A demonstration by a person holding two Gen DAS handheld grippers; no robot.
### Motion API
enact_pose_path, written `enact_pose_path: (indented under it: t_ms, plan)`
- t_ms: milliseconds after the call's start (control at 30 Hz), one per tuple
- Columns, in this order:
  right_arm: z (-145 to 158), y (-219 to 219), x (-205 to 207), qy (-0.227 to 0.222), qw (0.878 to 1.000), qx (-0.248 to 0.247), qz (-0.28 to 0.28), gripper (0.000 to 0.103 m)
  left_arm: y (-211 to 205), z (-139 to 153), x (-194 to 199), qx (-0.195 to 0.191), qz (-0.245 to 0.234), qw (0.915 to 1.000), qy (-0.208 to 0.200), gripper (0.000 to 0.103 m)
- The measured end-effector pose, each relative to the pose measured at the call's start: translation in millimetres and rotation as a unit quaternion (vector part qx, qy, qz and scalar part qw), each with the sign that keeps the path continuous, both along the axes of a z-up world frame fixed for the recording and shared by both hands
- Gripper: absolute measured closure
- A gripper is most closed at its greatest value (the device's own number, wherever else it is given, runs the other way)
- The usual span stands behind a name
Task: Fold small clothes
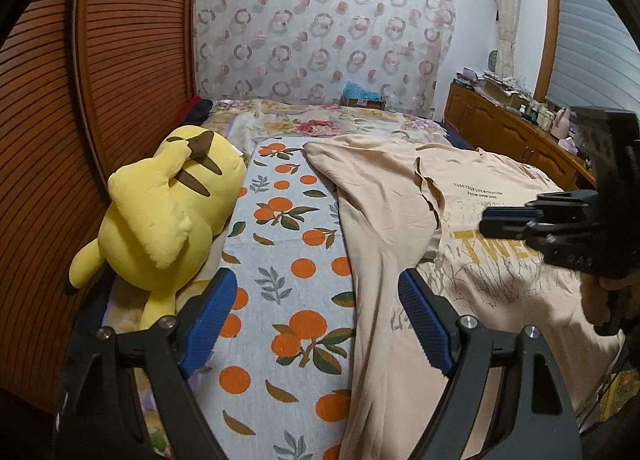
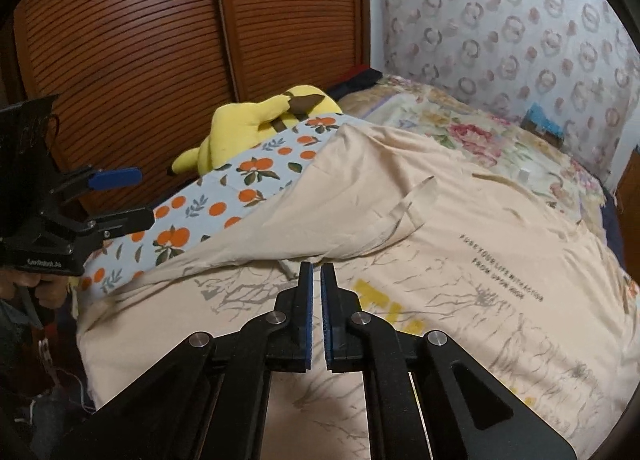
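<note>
A beige T-shirt (image 1: 400,196) with yellow letters and grey branch print lies spread on the bed, its left side folded over onto the front. It also shows in the right wrist view (image 2: 440,244). My left gripper (image 1: 316,324) is open and empty, hovering over the shirt's left edge and the orange-print cloth (image 1: 288,244). My right gripper (image 2: 317,274) is shut with nothing between its pads, just above the shirt's printed front near the folded edge. It also shows from the side in the left wrist view (image 1: 486,220). The left gripper also appears at the left of the right wrist view (image 2: 124,196).
A yellow plush toy (image 1: 168,212) lies at the bed's left side against the brown slatted wardrobe doors (image 1: 100,80). A floral bedspread (image 1: 320,120) covers the far part of the bed. A wooden dresser (image 1: 512,132) with clutter stands at the right.
</note>
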State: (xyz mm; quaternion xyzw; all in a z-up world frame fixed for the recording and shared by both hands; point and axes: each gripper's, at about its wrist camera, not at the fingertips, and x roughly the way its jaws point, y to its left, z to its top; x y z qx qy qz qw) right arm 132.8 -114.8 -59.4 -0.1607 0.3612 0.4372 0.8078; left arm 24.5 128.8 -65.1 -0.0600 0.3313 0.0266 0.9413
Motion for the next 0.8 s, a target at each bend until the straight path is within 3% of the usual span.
enact_pose_path:
  t_ms: [133, 367, 467, 567, 633, 800]
  plan:
    - [-14.3, 10.7, 3.7, 0.012, 1.0, 0.0, -0.005, 0.078, -4.4, -0.5, -2.7, 0.001, -0.003, 1.0, 0.001, 0.019]
    - [-46.4, 30.0, 15.2, 0.042, 0.999, -0.02, -0.009, 0.077, -8.6, -4.6, -3.3, -0.002, -0.008, 1.0, 0.003, 0.019]
    - [-44.0, 34.1, 17.7, 0.042, 0.999, -0.014, -0.009, 0.078, -9.6, -6.8, -3.2, -0.007, -0.008, 0.9999, 0.005, 0.019]
    - [-47.1, 39.3, 20.3, 0.044, 0.999, -0.019, -0.011, 0.085, -10.2, -7.2, -3.5, -0.006, -0.008, 0.9999, 0.005, 0.019]
    - [-46.8, 41.4, 21.4, 0.044, 0.999, -0.021, -0.007, 0.097, -10.1, -7.1, -3.5, -0.006, -0.008, 0.9999, 0.005, 0.019]
    - [-38.7, 35.0, 18.4, 0.038, 0.999, -0.015, 0.002, 0.103, -10.8, -8.5, -4.6, -0.006, -0.006, 1.0, 0.002, 0.019]
